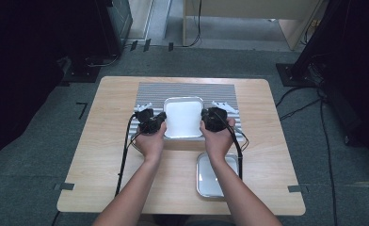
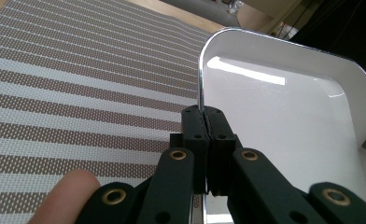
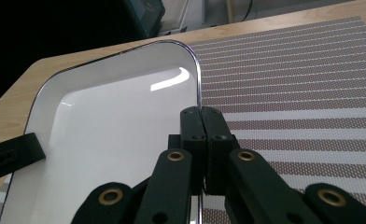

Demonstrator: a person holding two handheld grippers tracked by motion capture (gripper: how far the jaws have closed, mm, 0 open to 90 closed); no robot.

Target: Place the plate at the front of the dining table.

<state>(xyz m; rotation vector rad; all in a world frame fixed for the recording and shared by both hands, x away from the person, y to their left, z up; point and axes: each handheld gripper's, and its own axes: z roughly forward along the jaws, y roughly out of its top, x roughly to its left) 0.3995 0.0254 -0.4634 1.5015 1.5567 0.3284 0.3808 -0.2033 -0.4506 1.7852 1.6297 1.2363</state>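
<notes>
Seemingly both grippers' fingers [image 2: 204,122] [image 3: 202,122] pinched on white tray [image 1: 183,117] rims

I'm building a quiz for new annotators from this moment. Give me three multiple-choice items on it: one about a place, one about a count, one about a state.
1. Where does the white tray sit?
A. on the striped mat
B. on the floor
C. on the smaller metal tray

2. How many trays are on the table?
A. one
B. two
C. three

3. How do the left gripper and right gripper stand?
A. both open above the tray
B. one shut, one open
C. both shut on opposite rims of the white tray

Answers: 1 A, the high view shows stripes around it. 2 B, the white tray plus a smaller metal tray nearer the person. 3 C, each gripper view shows the jaws closed on the tray's rim.
</notes>
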